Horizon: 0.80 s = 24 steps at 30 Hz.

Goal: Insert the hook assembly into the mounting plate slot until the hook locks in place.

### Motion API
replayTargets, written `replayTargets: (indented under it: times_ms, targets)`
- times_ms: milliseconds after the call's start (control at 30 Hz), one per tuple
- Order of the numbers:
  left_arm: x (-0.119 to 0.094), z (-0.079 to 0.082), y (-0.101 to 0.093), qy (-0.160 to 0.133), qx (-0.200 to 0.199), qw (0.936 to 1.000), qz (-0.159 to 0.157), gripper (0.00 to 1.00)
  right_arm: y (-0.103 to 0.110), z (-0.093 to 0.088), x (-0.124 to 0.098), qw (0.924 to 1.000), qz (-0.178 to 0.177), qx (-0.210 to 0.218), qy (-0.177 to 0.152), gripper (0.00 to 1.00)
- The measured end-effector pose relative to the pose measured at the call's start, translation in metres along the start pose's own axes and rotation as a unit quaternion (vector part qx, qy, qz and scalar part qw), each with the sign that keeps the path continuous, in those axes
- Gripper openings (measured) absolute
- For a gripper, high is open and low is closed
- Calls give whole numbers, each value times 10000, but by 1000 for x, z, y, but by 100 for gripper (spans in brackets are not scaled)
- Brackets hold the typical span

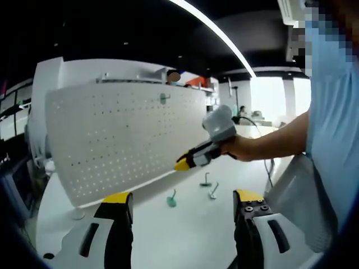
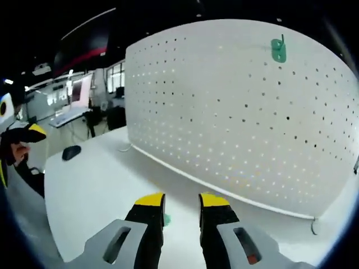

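Left hand-held gripper: jaws spread wide, empty; three hooks lay on the bench beyond it; right hand-held gripper: jaws narrowly parted, empty, facing the pegboard; one mounted hook hung high.

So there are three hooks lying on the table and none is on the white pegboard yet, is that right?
Not quite. One green hook already hangs near the top of the white pegboard, as the right gripper view shows; the left gripper view shows it too. The three hooks on the table are right: one, another and a third lie in front of the board.
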State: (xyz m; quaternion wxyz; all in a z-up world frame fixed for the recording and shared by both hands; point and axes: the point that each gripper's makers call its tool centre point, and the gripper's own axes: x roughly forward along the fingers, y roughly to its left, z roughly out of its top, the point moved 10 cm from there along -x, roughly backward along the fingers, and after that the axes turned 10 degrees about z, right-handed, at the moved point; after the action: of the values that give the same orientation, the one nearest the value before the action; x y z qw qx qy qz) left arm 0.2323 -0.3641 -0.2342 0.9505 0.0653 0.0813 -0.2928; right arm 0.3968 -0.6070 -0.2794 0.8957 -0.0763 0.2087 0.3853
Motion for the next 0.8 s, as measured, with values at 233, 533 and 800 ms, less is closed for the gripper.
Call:
replayTargets:
  times_ms: [233,533,800]
  targets:
    - [0,-1,0,20,7,10000,-13,74,4,-10,7,9995,119,124,270,21]
    - [0,-1,-1,22,2,10000,-24,74,6,-22,15,9981,226,248,519,20]
    - [0,0,-1,25,11,10000,-51,75,5,-30,16,9966,259,454,638,18]
